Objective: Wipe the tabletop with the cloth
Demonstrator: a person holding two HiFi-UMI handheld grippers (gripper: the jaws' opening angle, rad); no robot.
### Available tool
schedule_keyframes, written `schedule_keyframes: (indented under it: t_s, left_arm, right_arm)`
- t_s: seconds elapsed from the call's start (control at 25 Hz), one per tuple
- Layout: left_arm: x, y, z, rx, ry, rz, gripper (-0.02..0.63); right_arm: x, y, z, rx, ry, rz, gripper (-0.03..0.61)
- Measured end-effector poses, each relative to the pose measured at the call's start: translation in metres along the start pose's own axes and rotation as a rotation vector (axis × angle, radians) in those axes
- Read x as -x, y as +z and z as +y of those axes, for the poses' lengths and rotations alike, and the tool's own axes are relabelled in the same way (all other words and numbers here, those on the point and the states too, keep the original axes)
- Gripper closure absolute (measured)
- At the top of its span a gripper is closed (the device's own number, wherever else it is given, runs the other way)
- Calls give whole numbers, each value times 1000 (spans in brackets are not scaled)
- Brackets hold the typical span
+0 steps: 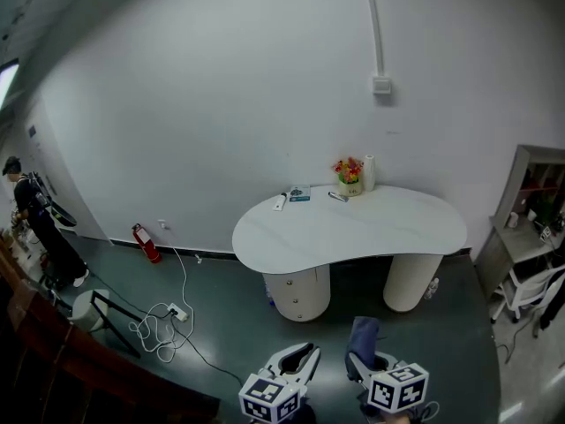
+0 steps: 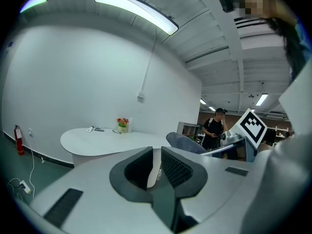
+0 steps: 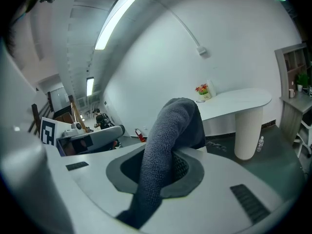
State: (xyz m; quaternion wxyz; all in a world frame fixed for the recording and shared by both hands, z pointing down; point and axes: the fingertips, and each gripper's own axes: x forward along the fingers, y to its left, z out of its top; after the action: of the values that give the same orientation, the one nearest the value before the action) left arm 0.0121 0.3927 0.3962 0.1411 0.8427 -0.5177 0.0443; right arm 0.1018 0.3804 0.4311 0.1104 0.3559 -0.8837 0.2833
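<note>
Right gripper [image 1: 362, 362]: clamped on the cloth [image 1: 364, 332], at the bottom of the head view over the dark floor [image 1: 221, 325]; its marker cube [image 1: 399, 389] sits nearest the camera.
Right jaws: in the right gripper view [image 3: 168, 156] they are pressed onto a thick fold of cloth [image 3: 168, 130] that fills the space between them.
Left gripper [image 1: 301, 352]: just beside the right one, on its left, with its own marker cube [image 1: 269, 398].
Left jaws: in the left gripper view [image 2: 157, 154] the two dark pads stand a narrow slit apart, with nothing between them.
Cloth, look: blue-grey, knitted texture, bunched into a roll.
Cloth, long axis: runs along the right gripper's jaws, from a tail hanging behind the pads up past the tips.
Cloth, heading: the free end rises beyond the tips toward the table [image 1: 353, 230] and droops over at the top.
Cloth, place: off the table, well apart from its front edge.
Table: white and kidney-shaped on two round pedestals, its back edge along the white wall [image 1: 221, 104].
Back edge of table: a pot of flowers [image 1: 348, 173] with a white paper roll [image 1: 369, 172] just beside it on the right; a few small items lie left of the flowers, too small to name.
Table, rest: the middle and front edge are bare.
Floor by the wall: a red fire extinguisher [image 1: 146, 243] left of the table, and a power strip [image 1: 177, 312] with a white cable.
Far left: a person [image 1: 40, 219] in dark clothes.
</note>
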Motion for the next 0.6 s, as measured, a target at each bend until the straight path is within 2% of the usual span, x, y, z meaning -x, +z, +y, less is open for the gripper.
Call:
schedule_keyframes:
  t_s: [0.36,0.6]
  left_arm:
    - [-28,7,57,29,-2,9,566]
    - [-45,32,122,-31,-10,6,565]
  right_arm:
    - [-55,22,-3,-5,5,41,517]
    - [-119,48,6,-25,12,57,517]
